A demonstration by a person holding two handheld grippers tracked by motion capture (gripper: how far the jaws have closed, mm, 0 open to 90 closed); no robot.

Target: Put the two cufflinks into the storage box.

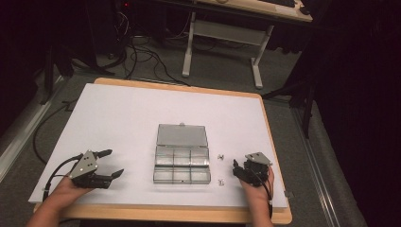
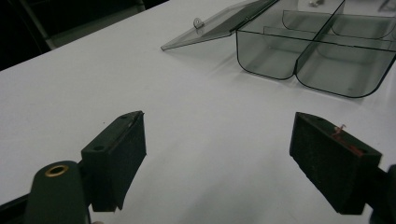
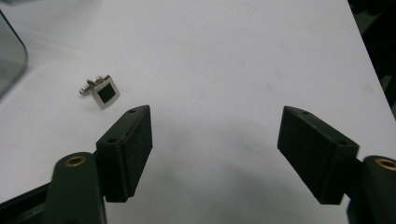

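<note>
A clear plastic compartment box (image 1: 182, 169) sits mid-board with its lid (image 1: 182, 135) laid open behind it. Two small silver cufflinks lie to its right, one (image 1: 220, 156) farther and one (image 1: 221, 181) nearer. My left gripper (image 1: 115, 162) rests open to the left of the box, nothing between its fingers. In the left gripper view the box (image 2: 322, 60) and lid (image 2: 219, 23) lie ahead of the open left gripper (image 2: 219, 126). My right gripper (image 1: 235, 169) stands open just right of the cufflinks. In its own view a black-faced cufflink (image 3: 103, 92) lies ahead and left of the right gripper (image 3: 217, 121).
The white board (image 1: 118, 118) lies on a wooden table (image 1: 276, 146) with floor beyond its edges. A desk frame (image 1: 222, 33) and cables (image 1: 142, 52) stand on the floor behind. The box's corner (image 3: 11, 56) shows at the left of the right gripper view.
</note>
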